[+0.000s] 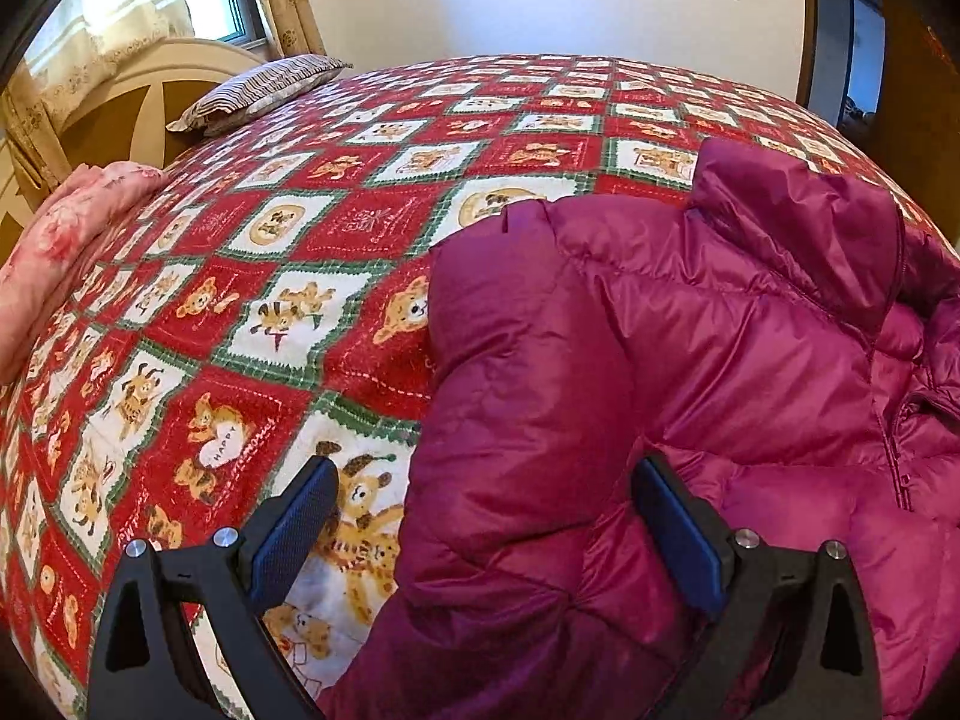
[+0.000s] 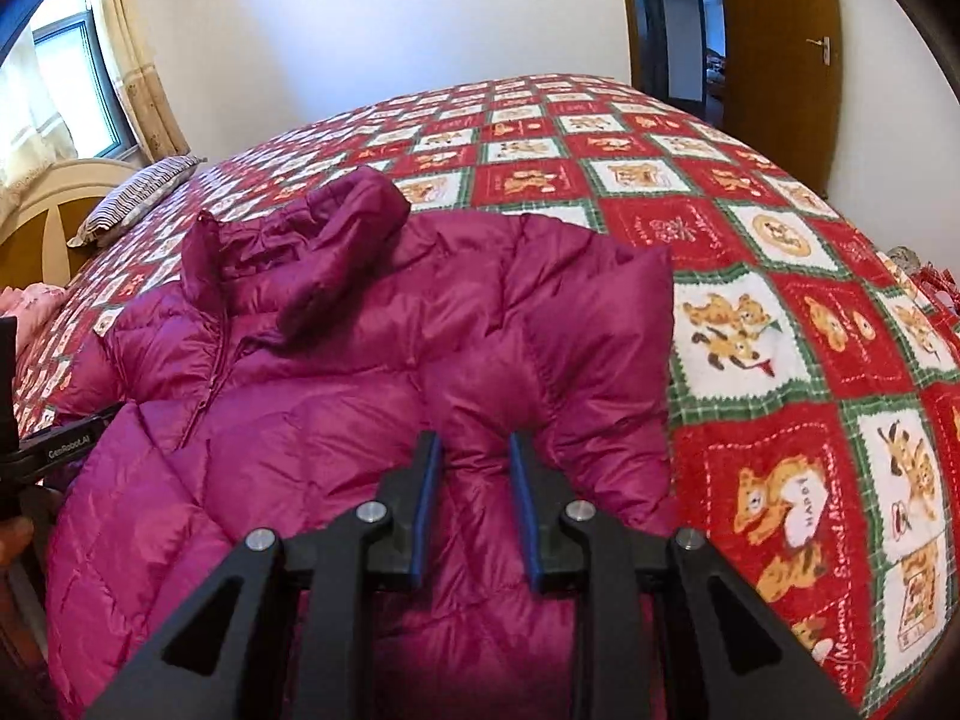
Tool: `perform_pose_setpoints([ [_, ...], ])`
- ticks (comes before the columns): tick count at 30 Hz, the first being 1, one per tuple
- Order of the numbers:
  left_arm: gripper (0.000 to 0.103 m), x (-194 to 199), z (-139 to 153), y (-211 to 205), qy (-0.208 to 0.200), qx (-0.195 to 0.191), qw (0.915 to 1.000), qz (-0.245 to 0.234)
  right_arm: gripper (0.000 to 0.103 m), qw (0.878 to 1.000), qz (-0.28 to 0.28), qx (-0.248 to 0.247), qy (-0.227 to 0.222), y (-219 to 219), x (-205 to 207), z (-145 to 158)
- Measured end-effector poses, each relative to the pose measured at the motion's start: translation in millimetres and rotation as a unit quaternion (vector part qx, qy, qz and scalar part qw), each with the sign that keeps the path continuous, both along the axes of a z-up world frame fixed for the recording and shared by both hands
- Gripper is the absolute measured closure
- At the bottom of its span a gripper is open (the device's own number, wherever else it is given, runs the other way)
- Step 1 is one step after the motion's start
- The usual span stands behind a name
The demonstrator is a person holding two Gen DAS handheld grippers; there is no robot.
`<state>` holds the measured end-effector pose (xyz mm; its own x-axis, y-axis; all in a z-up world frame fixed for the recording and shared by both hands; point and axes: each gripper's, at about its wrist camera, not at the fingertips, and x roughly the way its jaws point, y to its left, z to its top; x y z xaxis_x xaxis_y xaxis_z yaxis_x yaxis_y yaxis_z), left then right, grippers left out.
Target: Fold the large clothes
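**Down Jacket on Bed: Grip State and Handling Notes**

The right claw (image 2: 474, 456) is pinching a raised ridge of the magenta down jacket (image 2: 372, 372) between its blue pads; the jaws are standing narrow with fabric bulging between them, so it is grasping the jacket on the sleeve side nearest the open bedspread. The left claw (image 1: 480, 492) is standing wide and released, straddling the jacket's folded-in edge: one finger is over the bedspread (image 1: 252, 276), the other is resting against or just above the puffy fabric, and contact cannot be confirmed.

The jacket is lying on the near part of the bed, front up, zipper (image 2: 207, 384) closed, collar (image 2: 300, 228) pointing toward the far side. Both sleeves are appearing to be turned inward over the body, so the side folds are judged largely done and a crosswise fold is probably remaining.

Handling judgement:
- Light and soft; the down fill is springing back, so folds are likely needing to be pressed down.
- The shell is glossy and probably slippery; a shallow pinch may be slipping off.
- Take hold at quilting seams or hem edges, gathering a full ridge of fabric.

A striped pillow (image 1: 258, 90) and a pink quilt (image 1: 66, 240) are lying well apart from the jacket.
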<state>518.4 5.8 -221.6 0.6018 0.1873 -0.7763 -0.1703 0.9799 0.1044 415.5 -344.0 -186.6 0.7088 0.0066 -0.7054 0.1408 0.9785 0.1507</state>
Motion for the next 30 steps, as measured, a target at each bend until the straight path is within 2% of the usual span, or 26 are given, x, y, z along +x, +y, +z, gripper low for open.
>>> perform_pose_setpoints([
  [5,0.002,2.0,-2.4,1.3,0.003,-0.003,1.0000,0.002,0.076,1.000,0.001,-0.005,0.003,2.0,2.2,-2.3],
  [11,0.001,4.0,-6.0,8.6,0.010,-0.033,0.9994,0.004,0.076,1.000,0.001,-0.011,0.006,3.7,3.2,-3.5],
  [24,0.001,5.2,-6.6,7.5,0.011,-0.028,0.9995,0.003,0.076,1.000,0.002,-0.012,0.006,4.1,4.2,-4.1],
  [28,0.001,-3.6,11.6,6.8,0.008,-0.013,0.9999,-0.001,0.076,1.000,-0.005,-0.022,-0.002,4.3,-4.5,13.2],
  [30,0.001,-18.7,28.3,10.9,-0.011,-0.038,0.9992,-0.010,0.076,0.999,-0.008,-0.025,-0.033,9.4,-23.3,38.6],
])
